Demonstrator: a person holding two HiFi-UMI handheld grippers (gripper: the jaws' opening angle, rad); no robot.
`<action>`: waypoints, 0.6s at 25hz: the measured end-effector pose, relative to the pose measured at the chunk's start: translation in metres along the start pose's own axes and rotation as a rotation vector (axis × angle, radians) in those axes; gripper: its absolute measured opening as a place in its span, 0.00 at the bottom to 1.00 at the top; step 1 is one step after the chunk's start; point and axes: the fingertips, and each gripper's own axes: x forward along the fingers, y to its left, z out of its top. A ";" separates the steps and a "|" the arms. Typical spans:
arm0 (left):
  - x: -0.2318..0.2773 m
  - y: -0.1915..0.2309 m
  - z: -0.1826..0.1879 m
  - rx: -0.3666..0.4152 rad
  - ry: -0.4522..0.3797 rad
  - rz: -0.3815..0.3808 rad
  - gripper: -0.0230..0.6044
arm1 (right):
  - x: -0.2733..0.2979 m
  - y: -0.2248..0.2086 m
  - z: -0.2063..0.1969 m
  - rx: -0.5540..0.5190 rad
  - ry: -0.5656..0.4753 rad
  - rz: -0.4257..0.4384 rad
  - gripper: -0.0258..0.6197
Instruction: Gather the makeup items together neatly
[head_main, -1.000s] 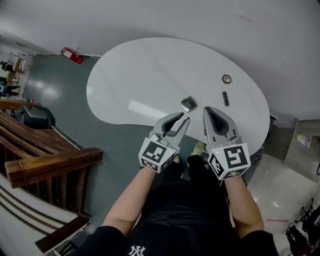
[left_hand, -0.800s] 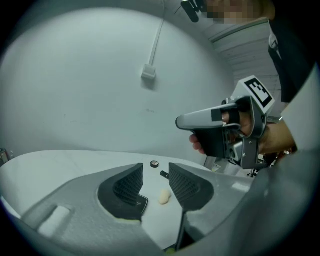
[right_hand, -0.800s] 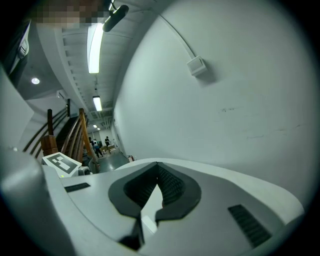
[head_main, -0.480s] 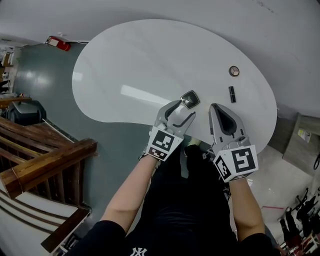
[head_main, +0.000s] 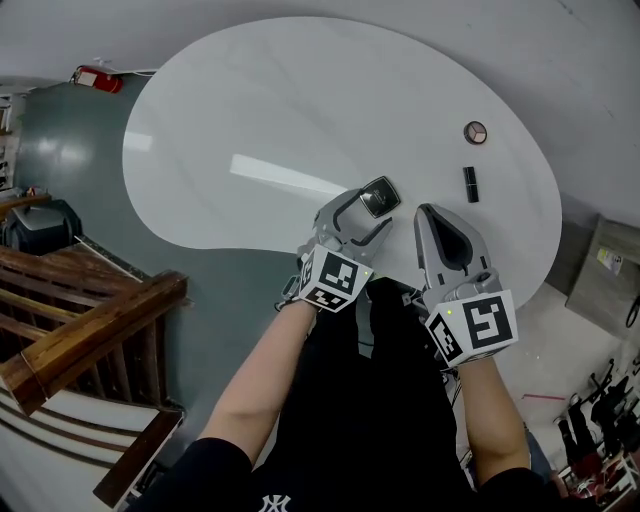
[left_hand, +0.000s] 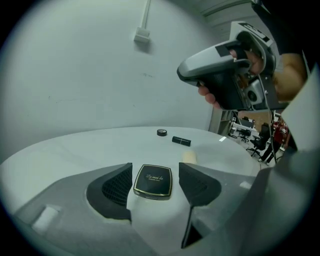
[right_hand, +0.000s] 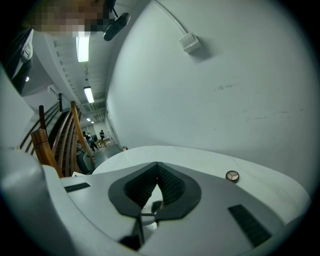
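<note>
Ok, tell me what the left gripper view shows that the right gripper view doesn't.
Only the left gripper view: the black tube, the right gripper, and the square compact seen whole, free between the opening jaws of the left gripper. Only the right gripper view: wooden railing, ceiling lights, its own shut jaws. Both: the white table, the round compact, the wall box with its cable.

Desk (head_main: 250, 110) left and far parts bare, wide passage. Square compact (head_main: 379, 197) at near edge sits between left gripper (left_hand: 156, 172) jaws, opening, slim gap each side. Lipstick (head_main: 470, 183) and round pot (head_main: 475, 131) occupy far right, apart. Right gripper (head_main: 425, 213) blocks near right.
</note>
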 end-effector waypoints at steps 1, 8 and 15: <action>0.002 0.001 -0.002 0.001 0.006 0.005 0.48 | 0.001 -0.001 0.000 0.000 0.001 0.000 0.06; 0.022 0.004 -0.017 0.032 0.062 -0.003 0.52 | 0.009 -0.010 0.003 0.006 0.001 -0.006 0.06; 0.037 0.002 -0.026 0.060 0.109 -0.005 0.53 | 0.007 -0.019 -0.001 0.015 0.011 -0.016 0.06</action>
